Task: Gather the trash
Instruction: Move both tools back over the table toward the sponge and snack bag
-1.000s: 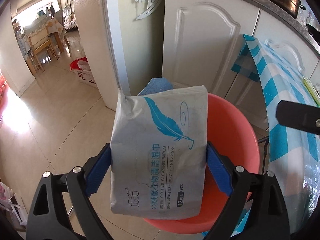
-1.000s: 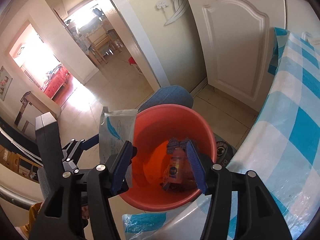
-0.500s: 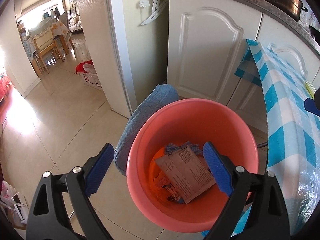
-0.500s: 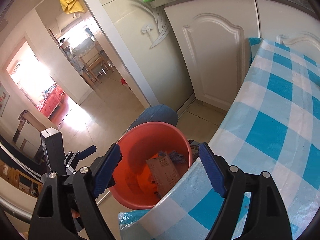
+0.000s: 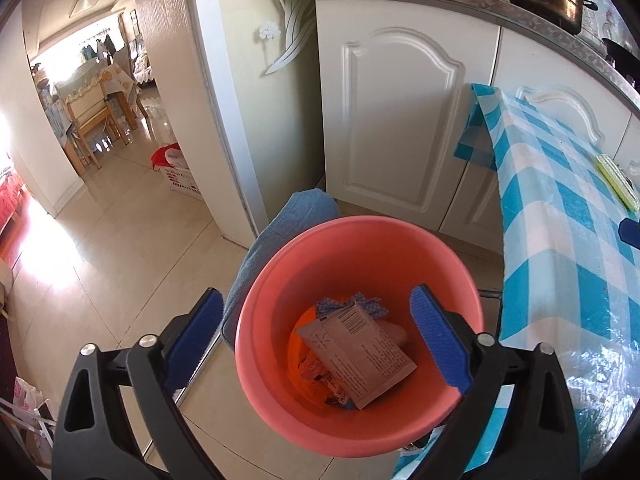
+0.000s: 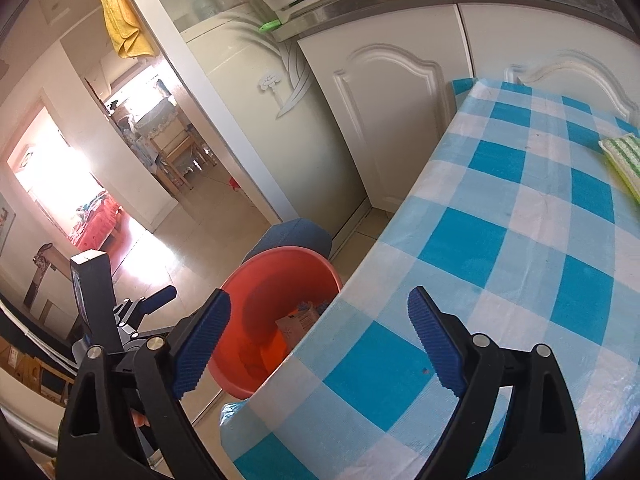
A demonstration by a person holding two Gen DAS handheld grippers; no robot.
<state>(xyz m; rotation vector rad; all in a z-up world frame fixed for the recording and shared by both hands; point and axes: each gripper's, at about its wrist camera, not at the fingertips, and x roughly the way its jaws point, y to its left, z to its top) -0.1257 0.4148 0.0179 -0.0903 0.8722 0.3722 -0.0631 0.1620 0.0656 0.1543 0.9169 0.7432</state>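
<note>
An orange-red bucket [image 5: 280, 280] stands on the floor beside the table. A grey wipes packet [image 5: 360, 352] lies inside it on other wrappers. My left gripper [image 5: 316, 336] hangs open and empty above the bucket, one finger on each side of it. My right gripper [image 6: 320, 340] is open and empty over the table's near corner. The bucket [image 6: 256, 320] and the packet [image 6: 298, 322] also show in the right wrist view, partly hidden by the table edge. A green and white striped cloth [image 6: 624, 156] lies at the table's far right.
The table has a blue and white checked cover [image 6: 520, 240]. White cabinet doors [image 5: 400, 120] stand behind the bucket. A blue padded stool [image 5: 296, 216] touches the bucket's far side. A doorway [image 5: 100, 140] opens left onto a tiled floor with a white basket [image 5: 176, 172].
My left gripper opened and let the wipes packet drop into the bucket. My right gripper rose and swung right, from over the bucket to over the table.
</note>
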